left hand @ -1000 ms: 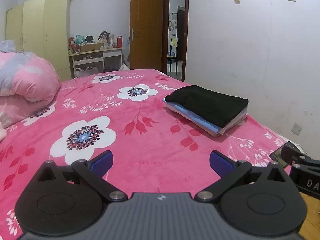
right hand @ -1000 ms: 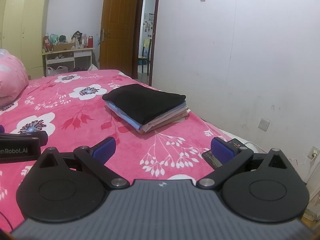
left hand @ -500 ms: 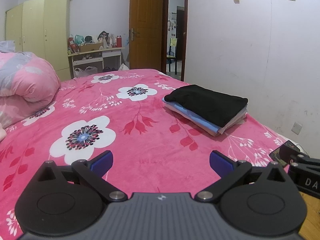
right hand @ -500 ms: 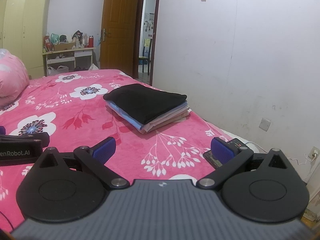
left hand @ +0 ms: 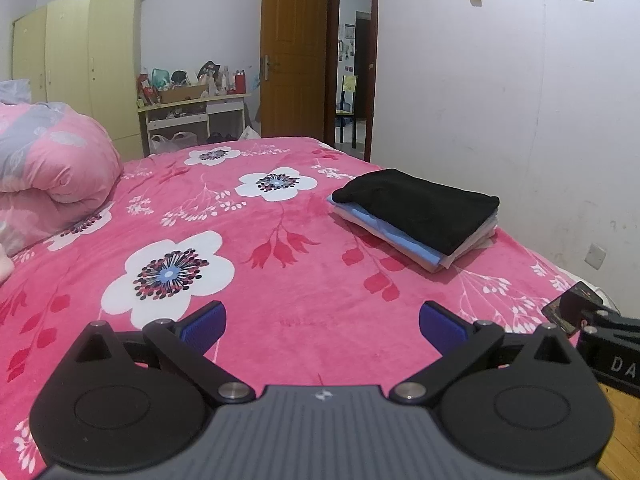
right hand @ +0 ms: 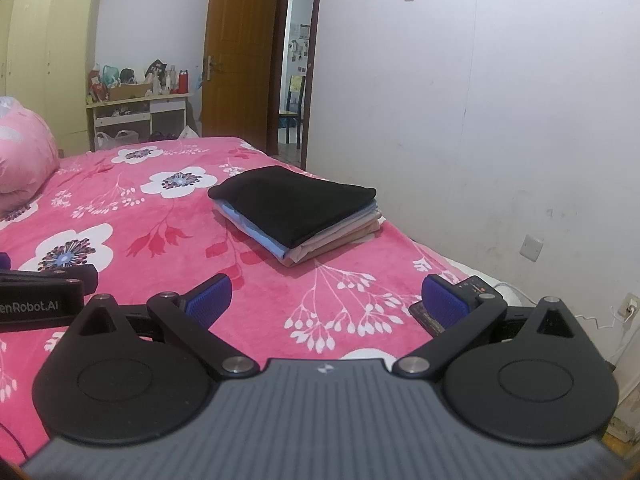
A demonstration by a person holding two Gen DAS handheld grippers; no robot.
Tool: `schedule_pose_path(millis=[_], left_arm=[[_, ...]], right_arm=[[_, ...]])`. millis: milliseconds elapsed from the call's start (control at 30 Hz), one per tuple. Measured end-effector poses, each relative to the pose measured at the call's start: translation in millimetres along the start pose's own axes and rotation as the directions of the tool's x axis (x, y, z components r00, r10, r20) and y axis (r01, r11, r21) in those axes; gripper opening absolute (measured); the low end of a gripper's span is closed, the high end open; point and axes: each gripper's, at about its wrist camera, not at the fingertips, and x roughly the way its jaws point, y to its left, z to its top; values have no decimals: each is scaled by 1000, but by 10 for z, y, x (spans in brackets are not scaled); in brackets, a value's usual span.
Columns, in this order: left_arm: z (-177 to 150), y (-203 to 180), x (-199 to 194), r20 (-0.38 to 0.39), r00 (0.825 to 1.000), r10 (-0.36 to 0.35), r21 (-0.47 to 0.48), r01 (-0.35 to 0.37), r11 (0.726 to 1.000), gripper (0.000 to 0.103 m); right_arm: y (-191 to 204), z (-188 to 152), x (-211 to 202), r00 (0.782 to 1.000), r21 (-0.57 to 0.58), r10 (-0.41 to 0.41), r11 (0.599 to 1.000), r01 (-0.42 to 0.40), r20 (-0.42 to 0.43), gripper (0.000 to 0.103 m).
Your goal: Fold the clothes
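A neat stack of folded clothes point(left hand: 420, 216) point(right hand: 296, 210) lies on the pink flowered bedspread point(left hand: 240, 248) point(right hand: 140, 232) near the right-hand wall, a black garment on top, blue and beige ones beneath. My left gripper point(left hand: 322, 326) hovers low over the near part of the bed, open, with nothing between its blue pads. My right gripper point(right hand: 326, 300) hangs beside it to the right, also open and empty. Both are well short of the stack. Each gripper's body shows at the edge of the other's view.
A rolled pink quilt point(left hand: 48, 184) sits at the left of the bed. A phone point(right hand: 452, 300) lies at the bed's near right corner by the wall. Beyond the bed stand a yellow wardrobe point(left hand: 80, 68), a cluttered desk point(left hand: 192, 108) and an open wooden door point(left hand: 296, 52).
Both views have barely shifted; the stack looks very slightly lower and nearer. Both grippers stay open and empty.
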Motion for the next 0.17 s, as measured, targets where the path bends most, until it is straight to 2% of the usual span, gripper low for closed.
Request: schedule_pose_path(millis=[167], left_arm=[[0, -1, 9, -4, 1000, 2, 0, -2, 1000, 103]], right_arm=[[4, -3, 14, 1000, -1, 1, 1000, -1, -2, 102]])
